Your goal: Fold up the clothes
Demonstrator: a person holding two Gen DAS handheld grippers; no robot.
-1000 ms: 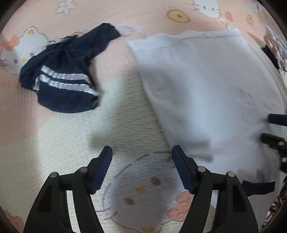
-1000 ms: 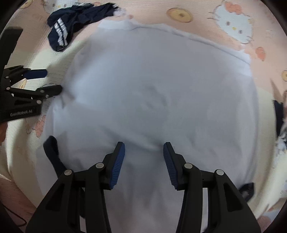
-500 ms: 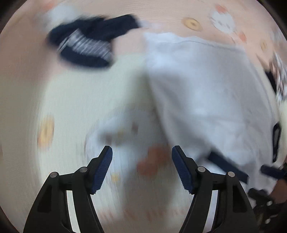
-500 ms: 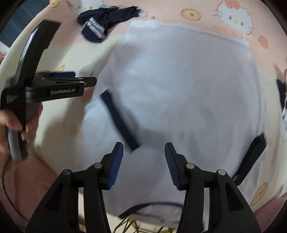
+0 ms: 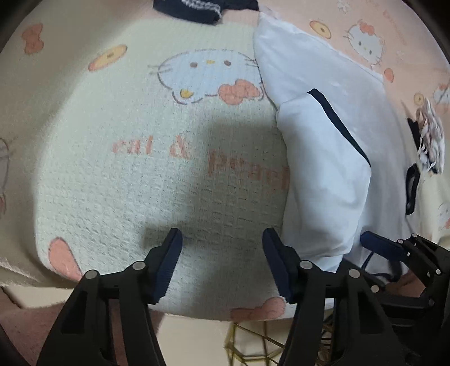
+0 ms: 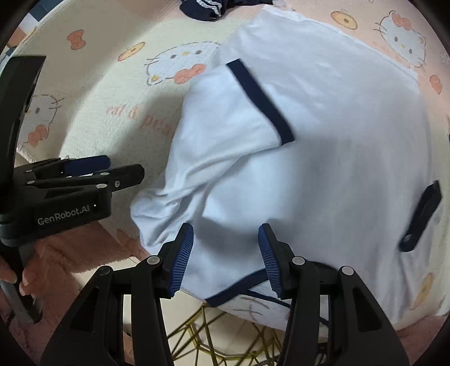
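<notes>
Both claws gape empty: the left claw [image 5: 222, 259] over the cartoon-cat blanket [image 5: 126, 169], the right claw [image 6: 226, 254] above the white navy-trimmed shirt [image 6: 323, 140].

A white shirt [image 6: 323, 146] with navy trim lies on the cartoon-cat blanket [image 6: 112, 93], one sleeve [image 6: 230, 112] folded inward across its body. The right gripper [image 6: 225, 253] hovers over the near hem, jaws apart and empty. The left gripper [image 6: 112, 170] sits just beside the shirt's left edge, a hand [image 6: 17, 277] on its handle. A dark striped garment [image 6: 213, 7] lies at the far edge.
</notes>
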